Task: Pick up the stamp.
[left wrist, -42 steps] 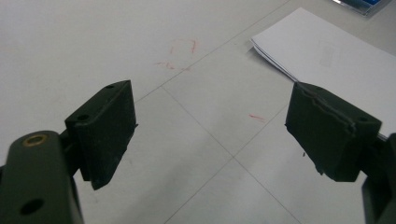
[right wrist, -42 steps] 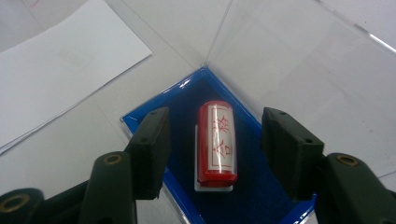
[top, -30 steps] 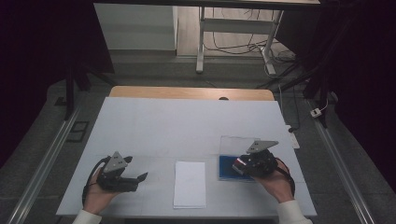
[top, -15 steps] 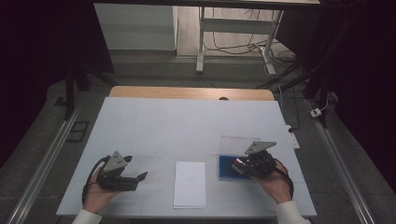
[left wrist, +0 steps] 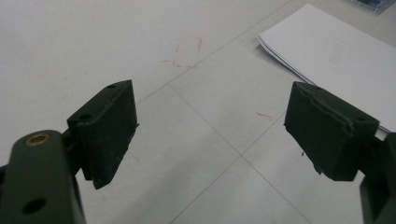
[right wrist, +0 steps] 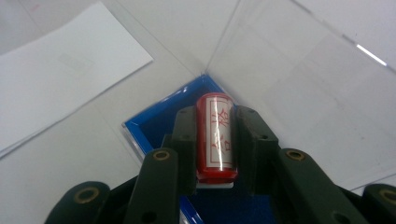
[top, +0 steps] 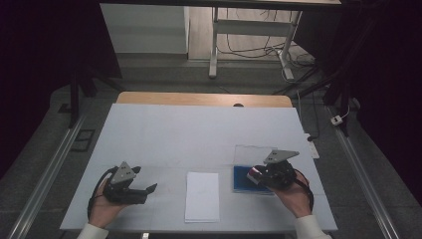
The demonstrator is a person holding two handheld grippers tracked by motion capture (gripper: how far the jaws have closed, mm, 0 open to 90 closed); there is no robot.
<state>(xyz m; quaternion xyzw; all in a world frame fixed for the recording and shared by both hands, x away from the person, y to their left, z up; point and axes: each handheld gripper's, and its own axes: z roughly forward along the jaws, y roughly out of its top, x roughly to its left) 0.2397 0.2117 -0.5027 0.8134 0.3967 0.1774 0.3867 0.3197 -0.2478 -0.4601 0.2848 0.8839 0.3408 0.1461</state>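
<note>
A broad, matte white table (top: pixel 199 134) carries faint grid lines and a few red smudges. Near its front edge lies a flat stack of paper (top: pixel 202 196). To the right sits a shallow blue box (top: pixel 242 179) with its clear plastic lid (right wrist: pixel 299 79) swung open. The left gripper (top: pixel 147 190) hovers over bare table, blocky black jaws wide apart and empty. The right gripper (right wrist: pixel 215 140) clamps a glossy red cylindrical stamp (right wrist: pixel 214 135) above the box

Right gripper (right wrist: pixel 215 140) jaws clamp red stamp (right wrist: pixel 215 135) over blue box (right wrist: pixel 154 122).
</note>
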